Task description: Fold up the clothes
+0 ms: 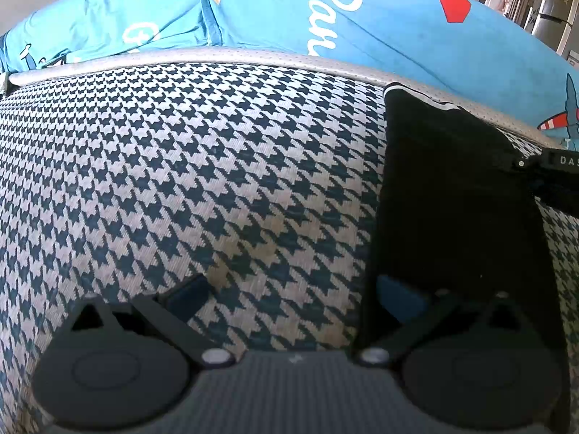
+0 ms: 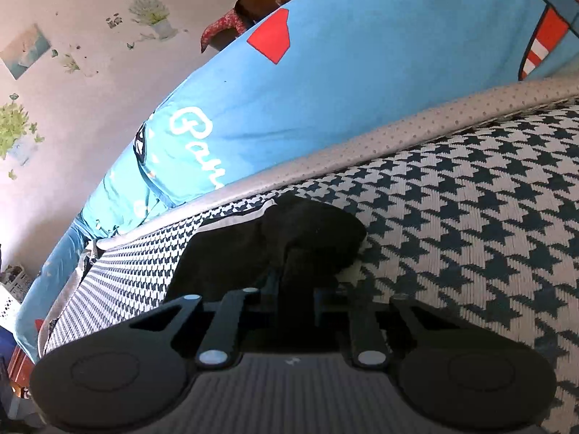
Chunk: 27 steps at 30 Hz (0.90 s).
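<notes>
Your right gripper [image 2: 295,282] pinches the black garment [image 2: 260,249] lying on the checked cushion [image 1: 181,166], your left gripper [image 1: 289,300] gapes empty near its left edge; a jerk could slip the cloth free.

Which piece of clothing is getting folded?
Find the big houndstooth cushion with the grey piped edge, in front of the blue cartoon sheet. The black garment lies on it: the only plain dark cloth, with a thin white trim.
</notes>
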Motion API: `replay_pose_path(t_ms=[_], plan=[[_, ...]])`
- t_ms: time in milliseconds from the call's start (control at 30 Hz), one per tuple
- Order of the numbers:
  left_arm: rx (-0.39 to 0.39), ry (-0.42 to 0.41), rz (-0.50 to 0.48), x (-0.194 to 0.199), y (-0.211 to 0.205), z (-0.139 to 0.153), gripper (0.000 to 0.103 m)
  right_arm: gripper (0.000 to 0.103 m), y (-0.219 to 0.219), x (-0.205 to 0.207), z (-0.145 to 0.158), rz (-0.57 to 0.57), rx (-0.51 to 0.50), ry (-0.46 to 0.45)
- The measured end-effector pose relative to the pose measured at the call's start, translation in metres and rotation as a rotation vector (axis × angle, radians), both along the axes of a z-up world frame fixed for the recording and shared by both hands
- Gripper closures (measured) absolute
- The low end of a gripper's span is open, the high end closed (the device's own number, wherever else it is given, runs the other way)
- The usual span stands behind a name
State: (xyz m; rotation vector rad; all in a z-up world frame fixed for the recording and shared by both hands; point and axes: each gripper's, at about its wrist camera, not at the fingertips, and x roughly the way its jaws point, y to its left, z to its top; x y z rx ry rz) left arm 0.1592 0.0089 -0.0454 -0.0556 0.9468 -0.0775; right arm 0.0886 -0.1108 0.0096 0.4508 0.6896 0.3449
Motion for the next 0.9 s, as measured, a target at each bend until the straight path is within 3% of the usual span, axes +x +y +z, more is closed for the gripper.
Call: replay_pose_path(t_ms=[233, 300, 367, 433, 567, 667, 900], plan=[[0.001, -0.001, 0.001, 0.000, -0.001, 0.000, 0.000, 0.079, 0.003, 0.002, -0.002, -0.004, 0.030, 0.002], [0.002, -0.001, 0.001, 0.000, -0.001, 0.000, 0.000, 0.072, 0.005, 0.001, -0.002, -0.004, 0.036, 0.001], [0.002, -0.002, -0.002, 0.001, 0.000, 0.000, 0.000, 0.057, 0.010, 0.001, 0.000, 0.000, 0.031, -0.003], [0.002, -0.003, -0.004, 0.001, 0.000, 0.000, 0.000, 0.057, 0.015, 0.001, 0.001, -0.001, 0.018, -0.007], [0.004, -0.003, -0.006, 0.001, 0.001, 0.000, 0.000, 0.084, 0.015, 0.002, 0.000, -0.033, 0.005, 0.005], [0.005, 0.000, -0.005, 0.002, 0.001, -0.001, 0.000, 0.089, 0.014, 0.002, 0.001, -0.042, 0.007, 0.011], [0.007, 0.019, 0.011, 0.005, 0.001, 0.002, 0.000, 0.092, 0.031, -0.009, 0.022, -0.078, -0.137, -0.048]])
